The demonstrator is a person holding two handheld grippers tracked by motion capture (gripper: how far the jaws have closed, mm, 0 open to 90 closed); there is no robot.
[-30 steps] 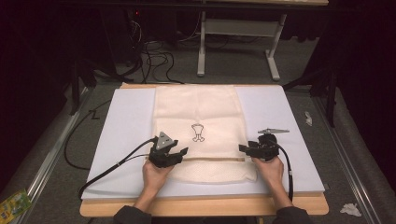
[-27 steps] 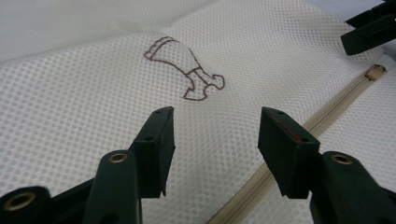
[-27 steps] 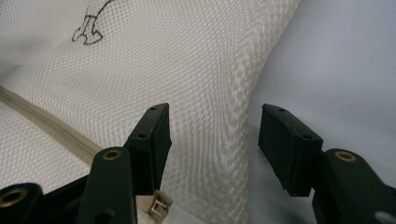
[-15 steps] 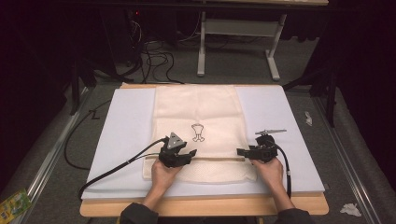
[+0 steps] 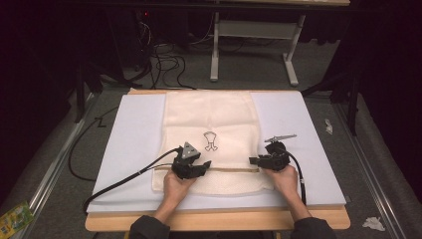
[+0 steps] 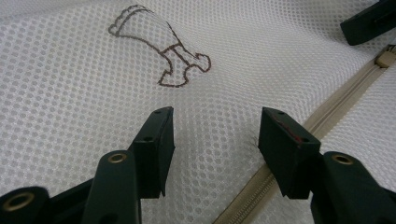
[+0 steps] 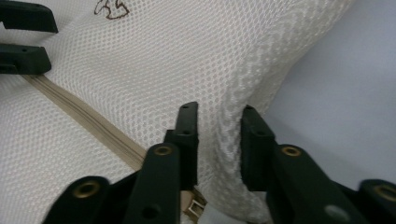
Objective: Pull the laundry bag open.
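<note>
**A lit tabletop in a dark room**

The wooden tabletop (image 5: 219,220) shows its pale front edge on the person's side of the tongs, and a white sheet (image 5: 134,144) covers nearly all of its surface under and around them. Grey carpet floor (image 5: 249,74) spreads beyond the far edge. Past the tongs, well back, stands the white frame of another table (image 5: 215,47), with black cables (image 5: 164,62) looped on the carpet to its left. Black curtains close off both sides. A metal rail (image 5: 54,167) runs along the floor left of the tongs; a crumpled white scrap (image 5: 372,223) lies at far right. Light falls from above.
</note>
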